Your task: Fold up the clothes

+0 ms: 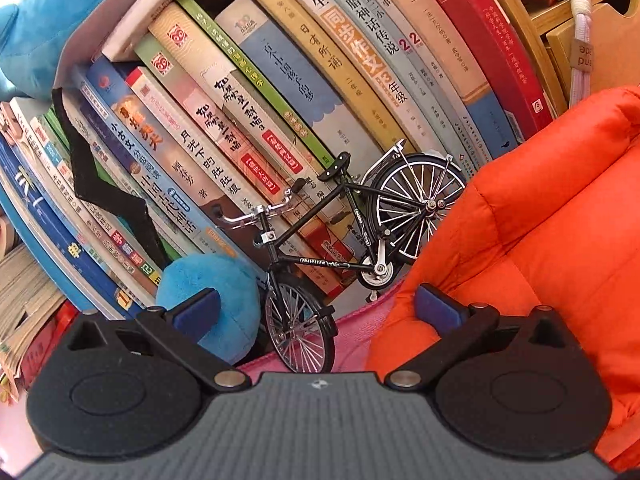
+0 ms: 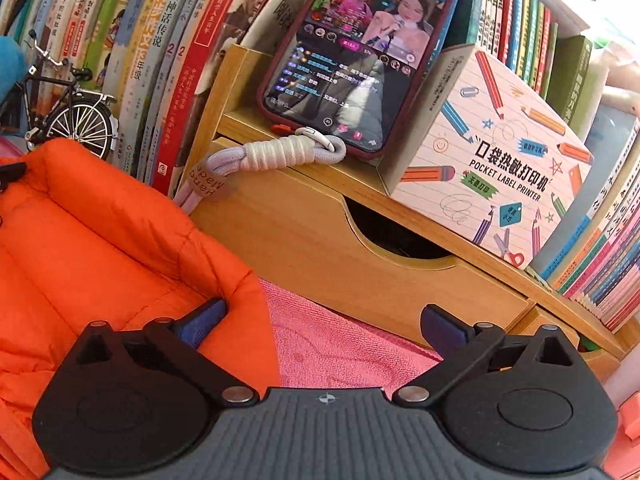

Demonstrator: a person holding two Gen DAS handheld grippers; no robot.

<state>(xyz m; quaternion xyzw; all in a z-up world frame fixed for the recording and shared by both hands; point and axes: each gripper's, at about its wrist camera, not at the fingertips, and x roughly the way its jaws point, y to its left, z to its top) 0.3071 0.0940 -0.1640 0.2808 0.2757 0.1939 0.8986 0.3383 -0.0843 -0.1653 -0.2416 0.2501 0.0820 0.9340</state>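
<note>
- Both grippers have their jaws spread wide and hold nothing.
- Left gripper (image 1: 318,312) points at a model bicycle (image 1: 340,248) before a row of books (image 1: 248,92); its right finger (image 1: 438,310) is over the orange padded jacket (image 1: 540,220).
- Right gripper (image 2: 322,322) is above a pink cloth (image 2: 340,344); the jacket lies on it, under the left finger (image 2: 204,320).
- Behind stand a wooden drawer unit (image 2: 304,248), a phone (image 2: 356,52) and a printer box (image 2: 492,176).

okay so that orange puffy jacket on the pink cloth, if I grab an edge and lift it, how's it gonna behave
The orange jacket looks quilted and air-filled, so probably light for its bulk. Its rumpled panels suggest that it is floppy: lifted by one edge, the rest would likely sag and drag on the pink cloth. The smooth shell may be slippery, so pinch a seam.
</note>
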